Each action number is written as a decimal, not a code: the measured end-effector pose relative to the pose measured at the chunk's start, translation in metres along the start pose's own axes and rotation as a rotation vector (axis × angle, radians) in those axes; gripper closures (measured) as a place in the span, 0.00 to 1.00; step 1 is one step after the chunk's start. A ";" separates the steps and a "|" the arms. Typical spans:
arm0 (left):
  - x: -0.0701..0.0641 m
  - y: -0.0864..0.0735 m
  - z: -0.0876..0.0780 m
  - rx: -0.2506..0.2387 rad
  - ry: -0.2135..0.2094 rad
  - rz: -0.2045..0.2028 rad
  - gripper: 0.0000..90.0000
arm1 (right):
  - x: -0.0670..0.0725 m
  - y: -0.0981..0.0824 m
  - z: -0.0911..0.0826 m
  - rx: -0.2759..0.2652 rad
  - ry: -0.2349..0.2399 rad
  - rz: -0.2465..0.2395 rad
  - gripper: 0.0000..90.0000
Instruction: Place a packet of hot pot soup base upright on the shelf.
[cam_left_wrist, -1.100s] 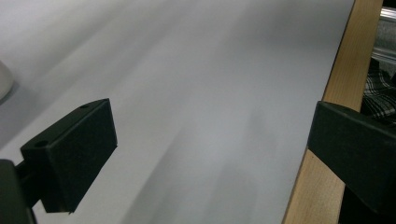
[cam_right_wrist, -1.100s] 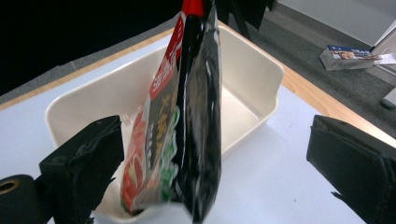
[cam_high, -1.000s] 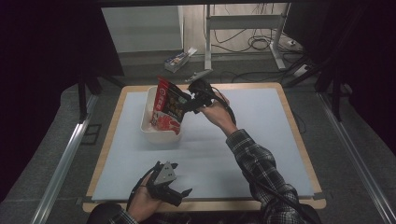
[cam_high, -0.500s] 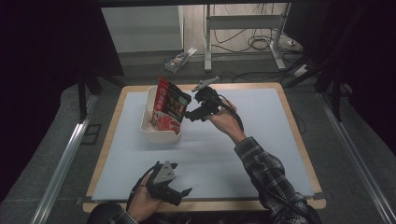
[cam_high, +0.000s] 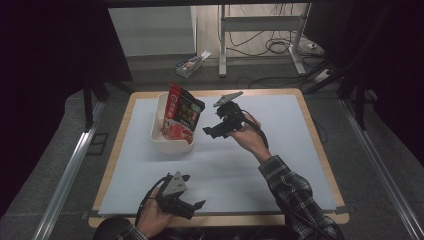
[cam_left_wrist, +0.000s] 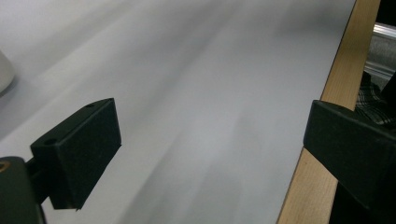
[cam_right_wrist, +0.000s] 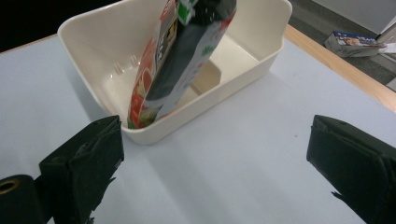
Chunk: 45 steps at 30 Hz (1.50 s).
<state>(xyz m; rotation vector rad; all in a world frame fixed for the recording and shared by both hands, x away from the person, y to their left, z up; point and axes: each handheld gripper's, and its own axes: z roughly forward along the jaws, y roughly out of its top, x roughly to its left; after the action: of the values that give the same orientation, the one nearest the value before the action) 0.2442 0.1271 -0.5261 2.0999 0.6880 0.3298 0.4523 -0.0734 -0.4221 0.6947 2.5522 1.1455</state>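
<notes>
Since a second ago, the right gripper has let go and backed away, jaws spread; the snack pouch leans in the white tub near the table's far-left corner, while the left gripper, jaws spread, rests at the near edge.

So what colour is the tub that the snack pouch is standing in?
Cream-white plastic tub, plain inside and out; the right gripper view shows it best.

Glossy foil pouch in smooth plastic tub; matt mat, wood-edged.
</notes>
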 end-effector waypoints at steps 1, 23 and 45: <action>0.000 0.000 0.000 0.000 0.000 0.000 0.05 | 0.000 0.000 0.000 0.000 0.000 0.000 0.04; -0.001 0.001 0.001 0.027 -0.006 -0.001 0.05 | 0.005 -0.057 -0.041 -0.007 -0.037 0.023 0.00; 0.001 0.000 -0.003 0.028 0.054 0.028 0.03 | 0.010 -0.120 -0.084 -0.026 -0.080 0.078 0.00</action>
<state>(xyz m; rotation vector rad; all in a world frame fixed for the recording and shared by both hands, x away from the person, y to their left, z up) 0.2438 0.1295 -0.5248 2.1352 0.6993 0.3962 0.3709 -0.1907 -0.4577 0.8236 2.4592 1.1486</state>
